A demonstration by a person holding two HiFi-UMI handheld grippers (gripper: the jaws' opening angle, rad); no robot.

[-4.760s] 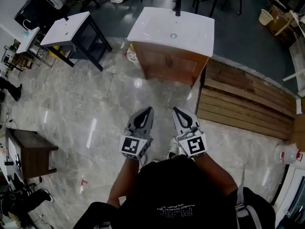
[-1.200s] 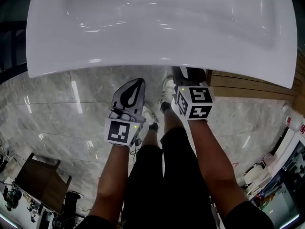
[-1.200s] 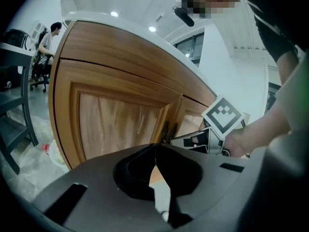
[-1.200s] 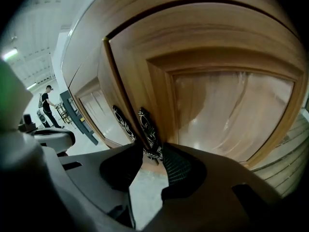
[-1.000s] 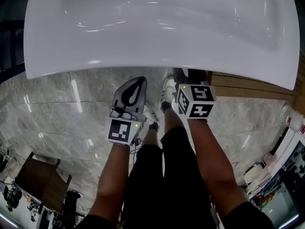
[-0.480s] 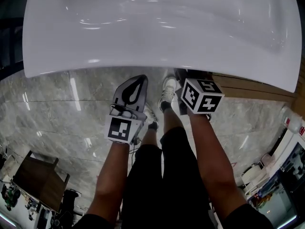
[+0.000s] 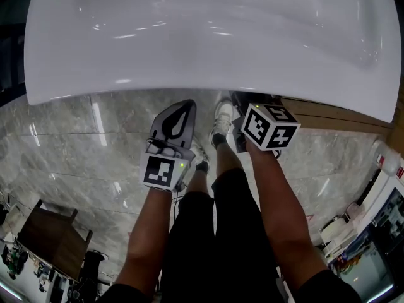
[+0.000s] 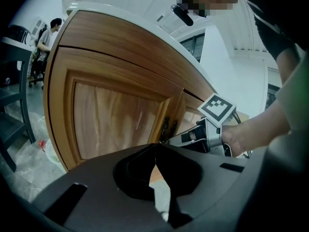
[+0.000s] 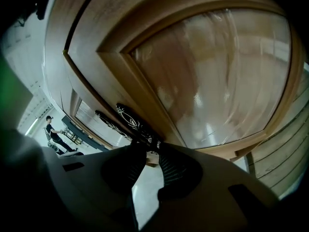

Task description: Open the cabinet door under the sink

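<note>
Grasp step: right claw (image 9: 149,146), jaws just closing, pinches ornate handle (image 9: 135,124) at its 12 o'clock on cabinet door (image 9: 212,76). Left claw (image 8: 155,149) pressed together, empty. Next: pull door outward.

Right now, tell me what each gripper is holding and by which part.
The right gripper grips the dark door handle by its lower end; its jaws have just been closing. The left gripper is shut, empty.
</note>
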